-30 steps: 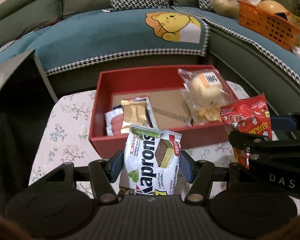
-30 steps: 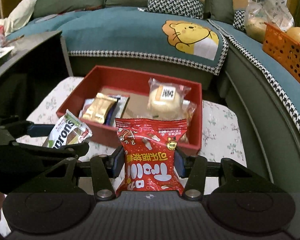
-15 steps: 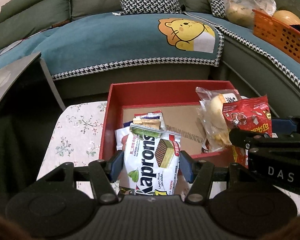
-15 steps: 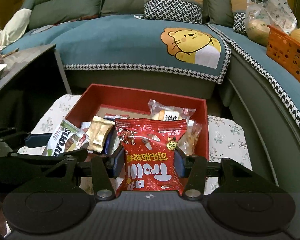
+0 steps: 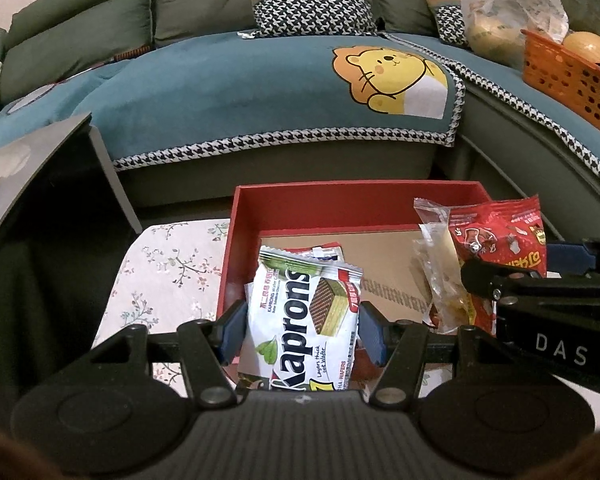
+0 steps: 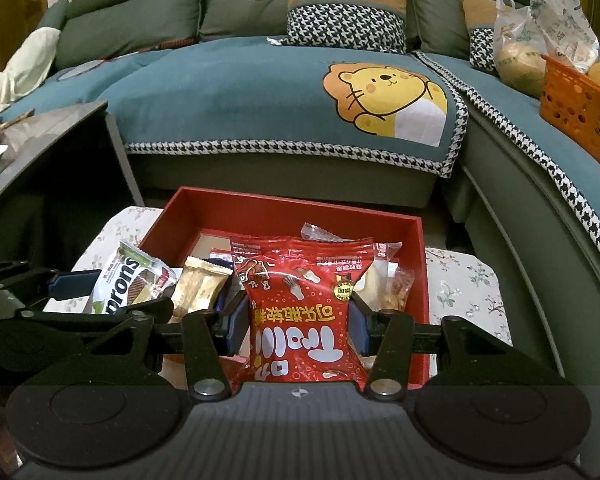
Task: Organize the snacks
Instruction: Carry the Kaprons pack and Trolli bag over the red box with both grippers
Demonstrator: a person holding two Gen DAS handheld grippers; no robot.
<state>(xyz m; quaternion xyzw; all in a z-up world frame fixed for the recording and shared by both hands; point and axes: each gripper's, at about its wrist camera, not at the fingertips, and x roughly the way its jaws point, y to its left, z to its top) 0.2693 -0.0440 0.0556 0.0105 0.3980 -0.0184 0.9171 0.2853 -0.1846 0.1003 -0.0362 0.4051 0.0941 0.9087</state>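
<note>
Here the left gripper (image 5: 302,326) is clamped on the upright Kaprons wafer pack (image 5: 304,320) over the red box's (image 5: 340,204) near-left corner, while the right gripper (image 6: 298,320), clamped on the red Trolli gummy bag (image 6: 300,308), hangs over its near-right edge, both packs pointing into the box.
</note>
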